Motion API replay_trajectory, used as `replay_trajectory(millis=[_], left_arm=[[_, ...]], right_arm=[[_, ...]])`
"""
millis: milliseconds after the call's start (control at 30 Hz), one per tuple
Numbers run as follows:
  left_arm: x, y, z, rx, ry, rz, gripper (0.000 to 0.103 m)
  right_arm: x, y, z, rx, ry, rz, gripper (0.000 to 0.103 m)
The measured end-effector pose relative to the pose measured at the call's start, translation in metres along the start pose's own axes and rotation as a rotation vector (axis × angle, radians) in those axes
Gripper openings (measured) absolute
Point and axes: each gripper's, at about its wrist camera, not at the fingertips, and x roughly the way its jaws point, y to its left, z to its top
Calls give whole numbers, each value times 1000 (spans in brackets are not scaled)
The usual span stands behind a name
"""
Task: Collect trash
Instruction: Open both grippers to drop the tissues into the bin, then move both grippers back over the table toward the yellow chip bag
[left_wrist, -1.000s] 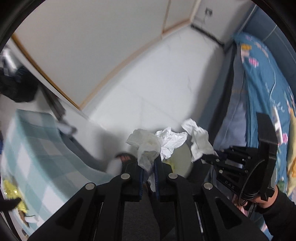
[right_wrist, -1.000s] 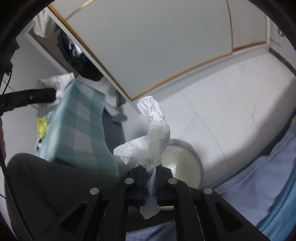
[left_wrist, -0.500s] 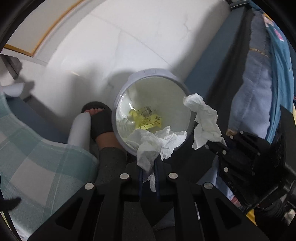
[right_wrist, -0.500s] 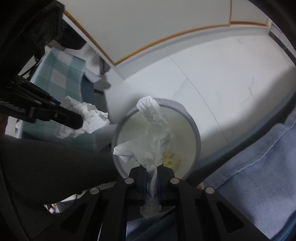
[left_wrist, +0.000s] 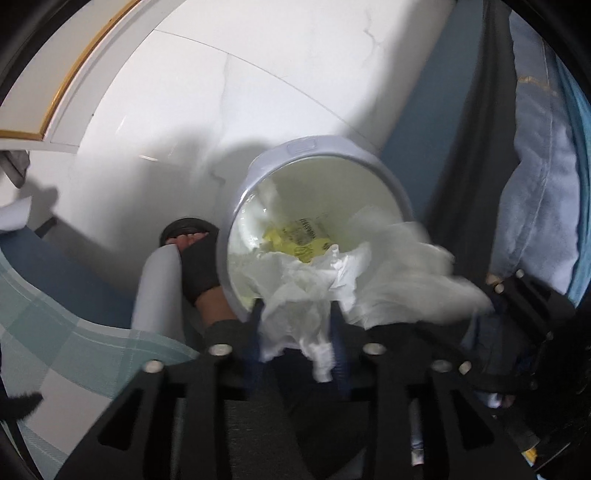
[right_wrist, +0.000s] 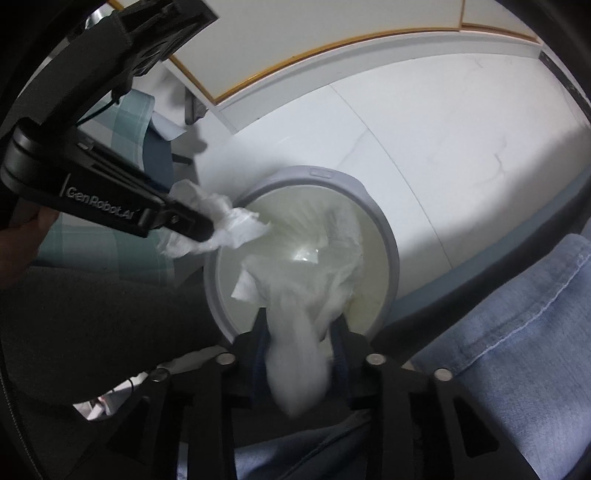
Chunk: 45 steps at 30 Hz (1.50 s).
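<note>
A round grey-rimmed trash bin (left_wrist: 314, 147) stands on the white floor, with a yellow wrapper (left_wrist: 299, 240) and tissue inside; it also shows in the right wrist view (right_wrist: 384, 229). My left gripper (left_wrist: 295, 325) is open over the bin's near rim, with a crumpled white tissue (left_wrist: 299, 299) loose between its spread jaws. My right gripper (right_wrist: 301, 332) is open above the bin, and its white tissue (right_wrist: 303, 354) is blurred, slipping down between the fingers. The right gripper's tissue (left_wrist: 402, 269) also shows blurred in the left wrist view. The left gripper (right_wrist: 192, 225) and its tissue (right_wrist: 229, 221) show in the right wrist view.
A foot in a black sandal (left_wrist: 195, 258) stands just left of the bin. A checked green cloth (left_wrist: 55, 332) lies at the lower left. Blue bedding (left_wrist: 535, 184) and a dark bed frame lie right of the bin. Denim-clad legs (right_wrist: 498, 350) are below the right gripper.
Both grippers have tilted down over the bin and both have opened. The tissues, pinched tight before, now hang loose; the right one is dropping.
</note>
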Motion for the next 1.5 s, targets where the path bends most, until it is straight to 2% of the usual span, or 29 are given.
replay_trajectory(millis=[33,133,267,367,500,633,700,933,1067,1133,1233,1267,1367,1500], left_arm=[[0,0,0,-8,-6,-6,43],[-1,6,0,-12,-4,-19,48],[-5,9,-2,-25,1,-33,61],[-13,9,-4,-31,-21,-14,61],[-41,9,-14,-45,-117,9,61],[-88,7,-31,-64,-292,44,61],[-111,2,-44,-71,-382,62,61],[-190,-3,-106,-116,-693,202,61],[-230,8,-153,-218,-876,257,66],[-242,13,-175,-270,-940,269,68],[-261,27,-215,-375,-1075,308,68],[-268,32,-232,-410,-1124,322,72],[-277,48,-265,-493,-1210,357,81],[-289,71,-319,-633,-1332,375,84]], right_arm=[[0,1,0,-5,3,2,41],[-2,2,-1,-15,5,9,49],[-8,4,-1,-12,-16,24,57],[-13,4,-1,-6,-32,32,60],[-26,4,0,23,-74,52,63],[-51,8,3,15,-156,55,65],[-69,14,3,-7,-230,39,65],[-144,44,7,-53,-460,48,67],[-176,61,10,-78,-574,43,72],[-192,75,12,-111,-626,29,72],[-218,96,10,-144,-711,34,75],[-229,104,9,-153,-754,37,77],[-249,128,4,-179,-852,54,83],[-268,168,4,-228,-937,101,83]])
